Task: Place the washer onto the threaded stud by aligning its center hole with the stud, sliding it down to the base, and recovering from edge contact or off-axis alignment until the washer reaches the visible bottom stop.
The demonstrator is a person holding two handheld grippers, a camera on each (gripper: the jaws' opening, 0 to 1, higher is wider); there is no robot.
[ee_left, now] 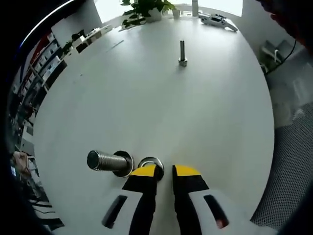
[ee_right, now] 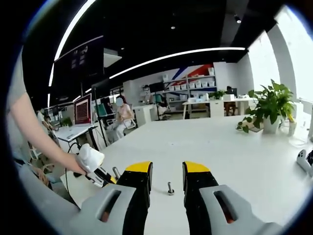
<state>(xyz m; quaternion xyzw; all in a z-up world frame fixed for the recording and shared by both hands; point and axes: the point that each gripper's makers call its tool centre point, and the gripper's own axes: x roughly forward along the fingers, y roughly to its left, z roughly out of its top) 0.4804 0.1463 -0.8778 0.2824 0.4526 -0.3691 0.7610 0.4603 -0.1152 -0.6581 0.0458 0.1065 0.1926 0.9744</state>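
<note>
Steel catches the light on the near left of the white table (ee_left: pixel 146 98), where the threaded stud (ee_left: pixel 105 161) stands on its wide base, leaning toward the camera in the left gripper view, so the rod looks short and fat. Just right of that base lies the washer (ee_left: pixel 150 163), flat on the table, touching or nearly touching the base rim; I cannot tell which. The left gripper (ee_left: pixel 165 171) hangs right over it, its left yellow tip overlapping the ring's near edge. The jaws stand a narrow gap apart and hold nothing; whether one tip already touches the ring I cannot tell. That placing reads as a set-up for pinching the washer's edge, since it must be lifted clear of the table before its hole can go over the stud's top.

Further right and far across the table stands a small bolt (ee_left: pixel 182 53), upright and well apart from the work, and beyond it a potted plant (ee_left: pixel 146 10) at the far edge.

In the right gripper view, a person's hand (ee_right: pixel 73 164) holds the left gripper's handle at the left, low over the table. The right gripper (ee_right: pixel 167 174) hovers with jaws apart and empty, kept back, likely in reserve. Between its tips, further off, the small bolt (ee_right: pixel 170 188) shows again.
</note>
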